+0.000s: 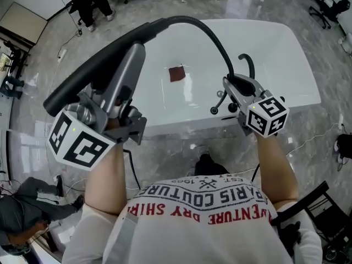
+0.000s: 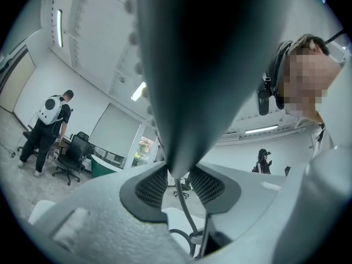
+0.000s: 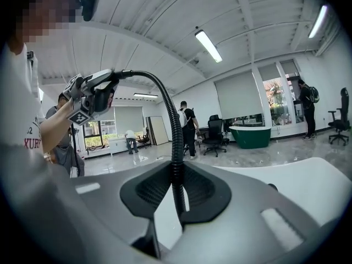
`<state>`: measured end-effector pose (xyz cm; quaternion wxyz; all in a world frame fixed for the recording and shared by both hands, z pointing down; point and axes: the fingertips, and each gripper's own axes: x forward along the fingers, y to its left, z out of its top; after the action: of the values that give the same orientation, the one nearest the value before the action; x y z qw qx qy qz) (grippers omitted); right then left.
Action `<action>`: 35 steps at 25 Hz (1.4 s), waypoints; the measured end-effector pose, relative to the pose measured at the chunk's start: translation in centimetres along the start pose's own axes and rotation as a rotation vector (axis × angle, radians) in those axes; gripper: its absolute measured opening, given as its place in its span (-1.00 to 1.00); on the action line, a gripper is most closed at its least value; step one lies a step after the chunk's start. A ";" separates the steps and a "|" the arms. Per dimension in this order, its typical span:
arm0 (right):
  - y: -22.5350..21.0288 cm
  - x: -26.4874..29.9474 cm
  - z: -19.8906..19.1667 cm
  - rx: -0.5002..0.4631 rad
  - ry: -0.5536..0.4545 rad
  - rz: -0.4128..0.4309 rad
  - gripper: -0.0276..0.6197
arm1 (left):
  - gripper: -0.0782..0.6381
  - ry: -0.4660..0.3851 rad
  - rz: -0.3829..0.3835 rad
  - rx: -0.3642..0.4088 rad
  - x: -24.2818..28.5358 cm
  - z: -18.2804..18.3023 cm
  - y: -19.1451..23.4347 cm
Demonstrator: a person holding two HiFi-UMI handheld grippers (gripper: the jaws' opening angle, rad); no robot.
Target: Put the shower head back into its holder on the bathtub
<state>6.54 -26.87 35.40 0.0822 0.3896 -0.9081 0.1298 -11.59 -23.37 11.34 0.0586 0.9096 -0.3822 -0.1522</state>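
Note:
I see the black shower head point(image 1: 104, 65) held up over the left end of the white bathtub point(image 1: 286, 54), with my left gripper point(image 1: 129, 59) shut on its long handle. In the left gripper view the shower head point(image 2: 192, 65) fills the picture between the pads of the left gripper point(image 2: 179, 175). Its black ribbed hose point(image 1: 212, 34) arcs rightward and down into my right gripper point(image 1: 237, 87), which is shut on it just above the tub's near rim. The right gripper view shows the hose point(image 3: 176, 142) pinched in the right gripper point(image 3: 177, 188). Dark fittings point(image 1: 220, 104) sit on the rim beside it.
A small dark red square point(image 1: 177, 73) lies inside the tub. A black curved spout point(image 1: 247, 62) rises behind the right gripper. Office chairs, cables and people stand on the glossy floor around; a green tub point(image 3: 250, 133) stands far off.

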 end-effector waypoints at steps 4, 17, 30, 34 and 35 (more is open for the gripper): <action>0.9 2.2 -1.4 -0.013 0.032 0.008 -0.71 | -0.41 -0.002 0.011 0.007 -1.0 -0.2 2.0; -2.1 5.3 -15.9 0.118 0.280 0.003 -0.71 | -0.40 0.157 0.042 -0.089 2.7 -9.9 5.8; -4.4 2.0 -29.3 0.261 0.556 -0.096 -0.41 | -0.41 0.350 -0.099 0.005 6.5 -19.2 1.0; -5.9 0.0 -31.4 0.311 0.554 -0.145 -0.45 | -0.40 0.386 -0.159 0.003 6.7 -23.8 0.7; -6.3 -0.2 -31.6 0.319 0.550 -0.158 -0.46 | -0.40 0.401 -0.169 0.000 6.6 -25.1 0.8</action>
<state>12.79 -21.37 66.52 0.2721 0.4170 -0.7871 0.3640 0.33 -28.90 33.71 0.1204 0.9504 -0.2855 0.0275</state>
